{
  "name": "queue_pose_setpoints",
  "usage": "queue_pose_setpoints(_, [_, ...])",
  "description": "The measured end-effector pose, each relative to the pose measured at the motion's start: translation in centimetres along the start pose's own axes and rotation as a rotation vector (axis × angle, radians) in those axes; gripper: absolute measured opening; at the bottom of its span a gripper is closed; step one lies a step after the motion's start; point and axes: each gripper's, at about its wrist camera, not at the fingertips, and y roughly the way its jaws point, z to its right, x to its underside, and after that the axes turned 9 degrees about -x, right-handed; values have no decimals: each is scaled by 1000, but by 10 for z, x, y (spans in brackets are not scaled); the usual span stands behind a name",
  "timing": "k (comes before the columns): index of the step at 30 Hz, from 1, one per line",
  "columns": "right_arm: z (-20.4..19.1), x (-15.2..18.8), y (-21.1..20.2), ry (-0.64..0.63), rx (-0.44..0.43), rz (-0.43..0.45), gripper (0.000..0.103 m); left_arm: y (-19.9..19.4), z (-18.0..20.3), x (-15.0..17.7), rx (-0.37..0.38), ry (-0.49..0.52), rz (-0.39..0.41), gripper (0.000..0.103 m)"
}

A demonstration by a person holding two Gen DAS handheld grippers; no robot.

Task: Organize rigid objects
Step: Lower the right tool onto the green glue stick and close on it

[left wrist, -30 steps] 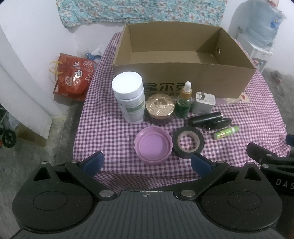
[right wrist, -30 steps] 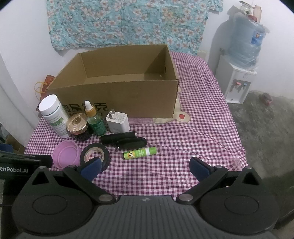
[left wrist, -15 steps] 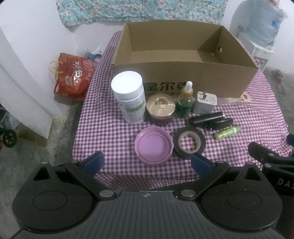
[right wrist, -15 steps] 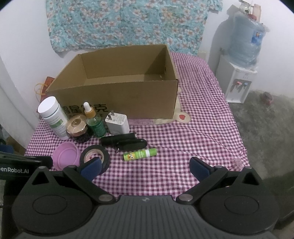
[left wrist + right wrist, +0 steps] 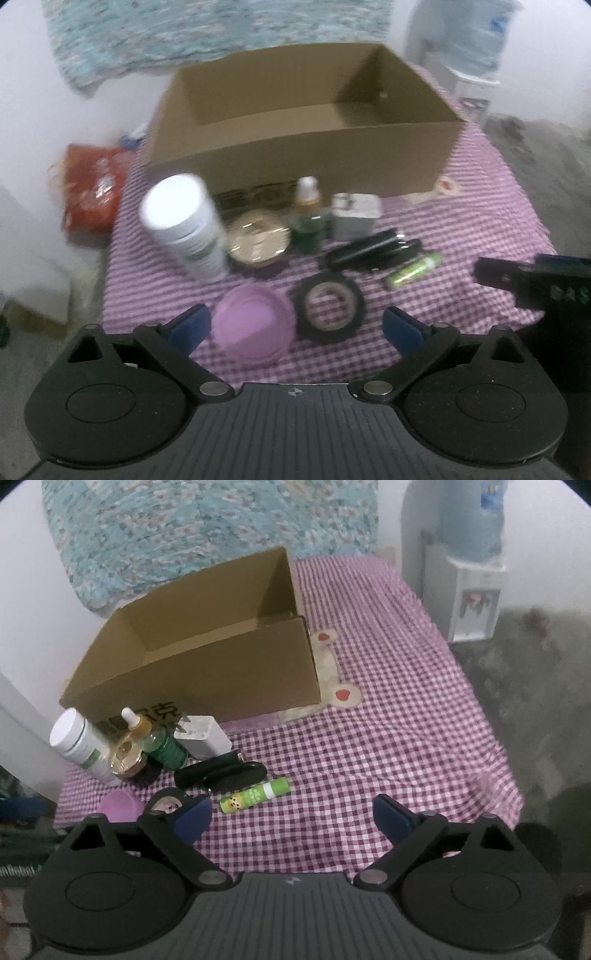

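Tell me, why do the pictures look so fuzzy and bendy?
Left wrist view: blurred all over, so the white bottle, tape roll and box look smeared. Right wrist view: sharper nearby, the green tube is clear, but the blue cloth and water jug behind are soft. Both views: the round lens bends edges and darkens corners.

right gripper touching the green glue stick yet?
Apart. Right wrist view: checked cloth shows between the green glue stick and the closing, empty right gripper.
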Motion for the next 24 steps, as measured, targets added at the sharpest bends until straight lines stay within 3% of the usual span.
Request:
queue_pose_setpoints(5, [22, -7, 22, 125, -109, -62, 78, 10, 27, -5, 71, 78, 34, 92])
queue_pose_setpoints(14, [35, -10, 61, 237, -211, -125, 57, 35, 65, -13, 137, 208, 30, 65])
queue_pose_setpoints(18, [43, -11, 72, 284, -250, -139, 42, 46, 78, -14, 153, 258, 21, 56])
queue_pose_setpoints(21, [49, -12, 78, 310, -268, -145, 39, 55, 85, -15, 164, 271, 1, 47])
queue_pose_setpoints(24, [54, -11, 82, 334, -286, -150, 39, 63, 90, -16, 173, 277, -24, 45])
